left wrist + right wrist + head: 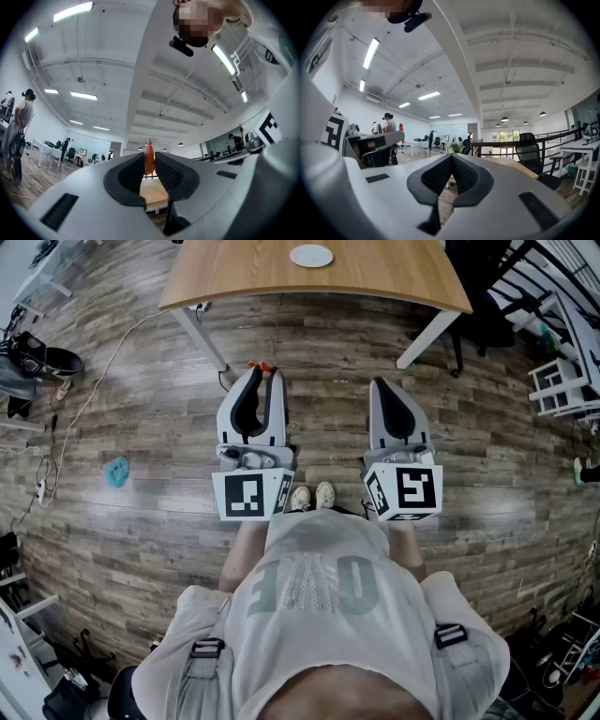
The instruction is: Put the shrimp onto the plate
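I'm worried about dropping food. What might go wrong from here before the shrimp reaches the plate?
1. The left tongs pinch the shrimp only near their tips, with part of it sticking out, so it may slip free.
2. They are over the wood floor, short of the table, so a drop would likely land there.
3. The plate sits well back from the table's near edge, so a long reach is probably needed.

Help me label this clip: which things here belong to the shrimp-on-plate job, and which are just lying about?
Job:
- shrimp, clamped in the left gripper
- plate, on the table

Lying about:
- blue thing on the floor
- shoes
- white rack
- right gripper, shut and empty
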Demonstrator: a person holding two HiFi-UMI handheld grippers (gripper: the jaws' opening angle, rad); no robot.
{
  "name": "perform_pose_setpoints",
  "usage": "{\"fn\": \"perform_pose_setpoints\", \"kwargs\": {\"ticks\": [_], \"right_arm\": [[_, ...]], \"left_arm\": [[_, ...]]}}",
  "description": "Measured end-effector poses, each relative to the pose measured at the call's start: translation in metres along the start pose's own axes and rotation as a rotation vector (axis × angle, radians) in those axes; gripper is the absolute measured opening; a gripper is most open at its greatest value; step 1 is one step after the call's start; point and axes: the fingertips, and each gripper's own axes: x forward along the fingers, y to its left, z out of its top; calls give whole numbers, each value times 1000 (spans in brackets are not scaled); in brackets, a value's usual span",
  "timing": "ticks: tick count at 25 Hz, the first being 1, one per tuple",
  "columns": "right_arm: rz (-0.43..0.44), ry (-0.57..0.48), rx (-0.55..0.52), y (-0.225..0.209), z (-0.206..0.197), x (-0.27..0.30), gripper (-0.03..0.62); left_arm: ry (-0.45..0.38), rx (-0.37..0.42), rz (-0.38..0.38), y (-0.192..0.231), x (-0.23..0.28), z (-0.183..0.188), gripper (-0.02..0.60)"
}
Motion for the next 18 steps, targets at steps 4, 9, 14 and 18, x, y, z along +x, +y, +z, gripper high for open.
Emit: {"fn": "perform_pose_setpoints", "kwargs": {"ticks": [4, 9, 14, 18], "right_arm": [[6, -6, -9, 0, 1, -1, 18], [8, 5, -14, -2, -2, -3, 18], [40, -51, 53, -11, 2, -4, 20], [38, -63, 68, -25, 0, -6, 20]], "left_arm": [[-1, 8, 7, 1, 0, 2, 72], [-1, 18, 22, 1, 0, 3, 72], [1, 30, 32, -1, 4, 2, 72], [2, 42, 30, -10, 10, 0, 72]]}}
